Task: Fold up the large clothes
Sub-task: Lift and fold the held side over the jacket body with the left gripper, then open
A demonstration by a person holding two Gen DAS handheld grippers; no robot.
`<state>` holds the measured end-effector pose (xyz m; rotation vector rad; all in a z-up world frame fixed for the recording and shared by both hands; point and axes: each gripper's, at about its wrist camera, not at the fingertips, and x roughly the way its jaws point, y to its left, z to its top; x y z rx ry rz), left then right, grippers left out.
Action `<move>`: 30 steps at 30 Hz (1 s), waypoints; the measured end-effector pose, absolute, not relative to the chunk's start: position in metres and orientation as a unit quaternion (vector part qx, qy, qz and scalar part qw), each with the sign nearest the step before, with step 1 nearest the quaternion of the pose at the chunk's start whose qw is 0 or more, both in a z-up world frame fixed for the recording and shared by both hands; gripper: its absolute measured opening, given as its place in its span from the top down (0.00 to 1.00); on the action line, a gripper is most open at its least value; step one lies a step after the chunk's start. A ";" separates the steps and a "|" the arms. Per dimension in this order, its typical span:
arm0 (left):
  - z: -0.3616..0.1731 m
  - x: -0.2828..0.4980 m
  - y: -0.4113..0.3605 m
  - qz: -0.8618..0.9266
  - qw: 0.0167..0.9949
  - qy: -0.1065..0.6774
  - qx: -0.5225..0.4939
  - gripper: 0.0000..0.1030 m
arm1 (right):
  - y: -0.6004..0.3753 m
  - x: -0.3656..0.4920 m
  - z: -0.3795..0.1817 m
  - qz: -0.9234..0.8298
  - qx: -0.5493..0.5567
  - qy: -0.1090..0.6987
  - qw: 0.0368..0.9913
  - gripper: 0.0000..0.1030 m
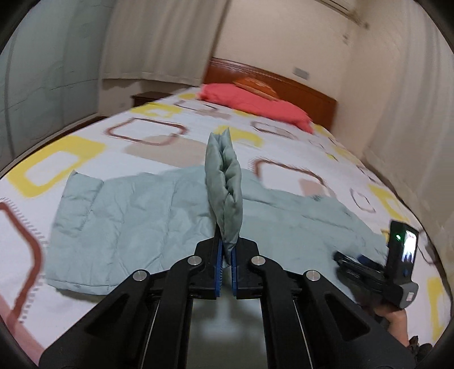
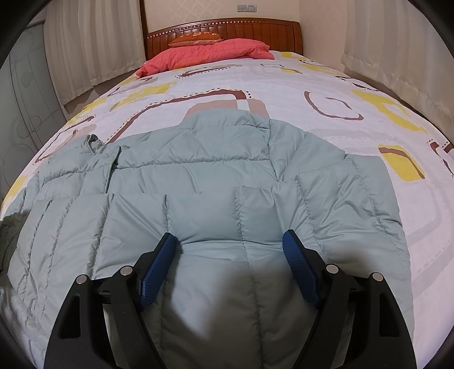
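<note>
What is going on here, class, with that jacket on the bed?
A person is folding a pale green puffer jacket spread on the bed, with a gripper in each hand. The left gripper is shut on a folded bit of the jacket and holds it up off the bed. The right gripper is open, its fingers pressing down on the jacket near the bed's edge. A pink quilt lies by the headboard.
</note>
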<state>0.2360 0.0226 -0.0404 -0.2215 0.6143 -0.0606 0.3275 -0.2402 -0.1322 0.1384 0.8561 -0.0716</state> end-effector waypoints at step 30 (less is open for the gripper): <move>-0.057 0.205 0.101 0.024 0.930 0.338 -0.141 0.48 | -0.222 0.311 -0.103 -0.031 0.095 0.410 0.906 0.25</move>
